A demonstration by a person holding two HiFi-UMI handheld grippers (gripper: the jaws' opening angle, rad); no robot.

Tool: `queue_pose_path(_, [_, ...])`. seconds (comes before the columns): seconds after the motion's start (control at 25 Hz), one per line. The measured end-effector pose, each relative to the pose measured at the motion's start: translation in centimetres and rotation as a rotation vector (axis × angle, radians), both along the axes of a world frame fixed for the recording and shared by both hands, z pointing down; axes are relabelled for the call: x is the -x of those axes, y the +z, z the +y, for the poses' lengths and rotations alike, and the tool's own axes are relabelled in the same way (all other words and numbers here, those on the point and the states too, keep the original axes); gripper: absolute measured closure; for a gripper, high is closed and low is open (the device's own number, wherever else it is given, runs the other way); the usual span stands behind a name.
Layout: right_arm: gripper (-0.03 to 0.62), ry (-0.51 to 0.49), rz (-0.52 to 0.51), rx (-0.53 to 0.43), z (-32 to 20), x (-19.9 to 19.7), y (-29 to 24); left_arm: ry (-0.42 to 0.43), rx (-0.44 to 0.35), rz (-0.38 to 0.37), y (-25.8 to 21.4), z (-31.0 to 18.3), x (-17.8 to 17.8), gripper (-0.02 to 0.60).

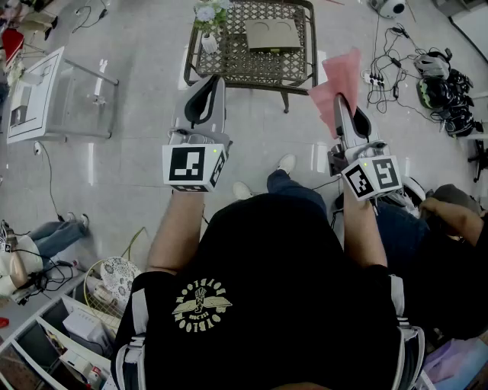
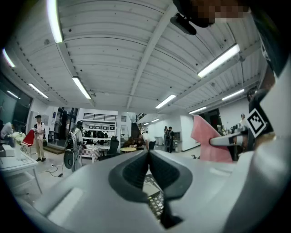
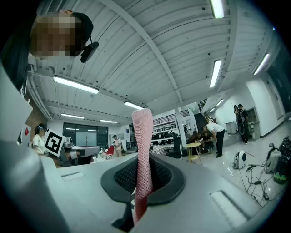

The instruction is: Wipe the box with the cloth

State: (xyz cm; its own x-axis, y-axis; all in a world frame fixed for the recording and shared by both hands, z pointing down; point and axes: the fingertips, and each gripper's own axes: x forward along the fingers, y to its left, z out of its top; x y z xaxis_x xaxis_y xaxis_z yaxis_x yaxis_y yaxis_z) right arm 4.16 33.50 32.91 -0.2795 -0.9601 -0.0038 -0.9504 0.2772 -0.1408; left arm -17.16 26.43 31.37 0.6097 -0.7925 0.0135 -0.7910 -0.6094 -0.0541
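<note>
A flat tan box (image 1: 272, 34) lies on a dark lattice coffee table (image 1: 248, 78) ahead of me on the floor. My right gripper (image 1: 338, 97) is raised well short of the table and is shut on a pink cloth (image 1: 339, 76), which sticks up out of the jaws. In the right gripper view the pink cloth (image 3: 142, 150) stands pinched between the dark pads (image 3: 161, 175). My left gripper (image 1: 219, 78) is held level with it, pointing toward the table, jaws pressed together with nothing between them. The left gripper view shows the cloth (image 2: 207, 143) off to the right.
A vase of white flowers (image 1: 207, 19) stands at the table's left corner. A clear side table (image 1: 61, 95) is at the left. Cables and helmets (image 1: 438, 80) litter the floor at the right. A seated person (image 1: 450, 206) is close on my right, shelves (image 1: 69, 327) at lower left.
</note>
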Motion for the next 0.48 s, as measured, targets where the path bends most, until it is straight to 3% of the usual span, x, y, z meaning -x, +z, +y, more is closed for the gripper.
queue_pose_path(0.48, [0.577,-0.016,0.005,0.026,-6.8,-6.3,1.4,-0.01,0.044,-0.002,2.3,-7.1,-6.5,0.581])
